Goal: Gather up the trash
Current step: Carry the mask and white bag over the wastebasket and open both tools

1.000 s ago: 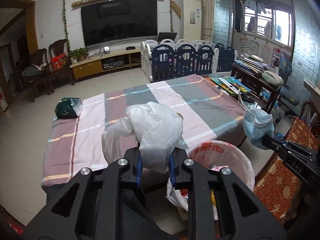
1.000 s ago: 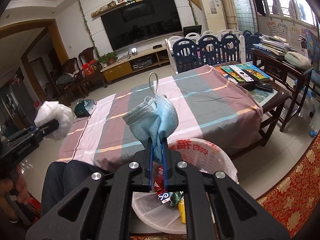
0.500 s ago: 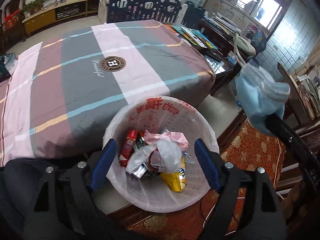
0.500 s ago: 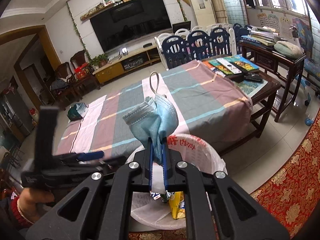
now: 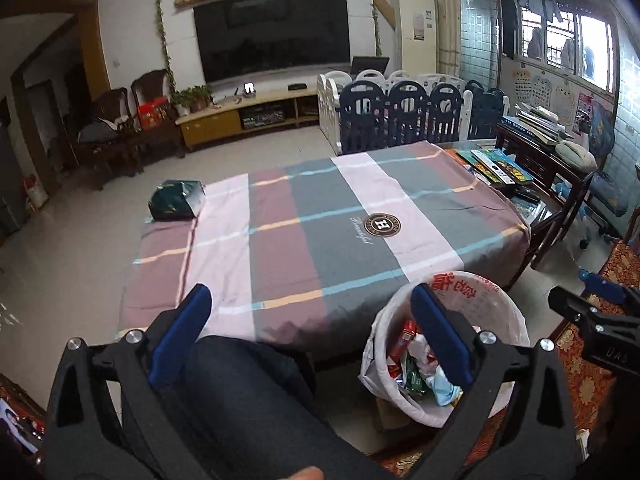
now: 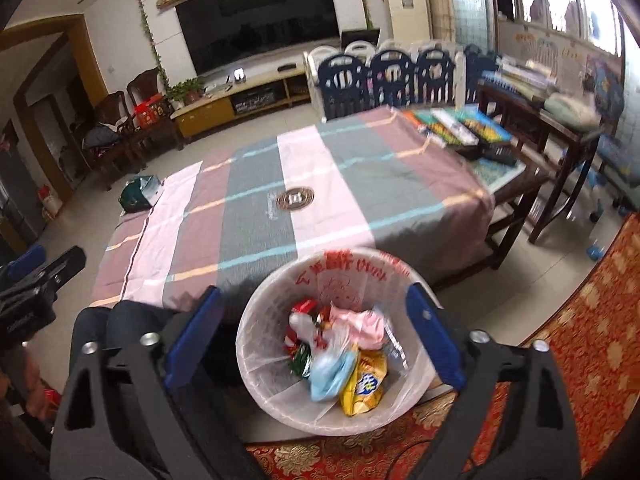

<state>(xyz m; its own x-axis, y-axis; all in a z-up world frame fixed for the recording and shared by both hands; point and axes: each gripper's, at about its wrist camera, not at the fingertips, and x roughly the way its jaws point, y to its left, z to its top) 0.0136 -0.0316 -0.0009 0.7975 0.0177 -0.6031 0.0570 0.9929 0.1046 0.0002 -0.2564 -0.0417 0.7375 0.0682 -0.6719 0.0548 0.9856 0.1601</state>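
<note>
The white trash basket [image 6: 340,256] stands on the floor at the near edge of the striped table [image 6: 320,184]. My right gripper [image 6: 314,296] hangs right above it, jaws opening wide, nothing between them. A blue face mask [image 6: 332,372] lies in the basket on top of wrappers and a yellow snack bag [image 6: 366,384]. My left gripper [image 5: 310,300] is over the person's lap [image 5: 248,392], just left of the basket [image 5: 460,280], jaws also opening and empty. A green pack [image 5: 176,200] lies on the table's far left corner.
A red patterned carpet [image 6: 580,340] lies under and right of the basket. A dark side table [image 6: 532,120] with books stands at the right. A blue and white playpen fence [image 5: 404,116] is beyond the table, with a TV wall behind.
The left gripper opened and let go of the white plastic bag. The right gripper opened and the blue mask dropped into the basket. The right view has tipped down onto the basket.
</note>
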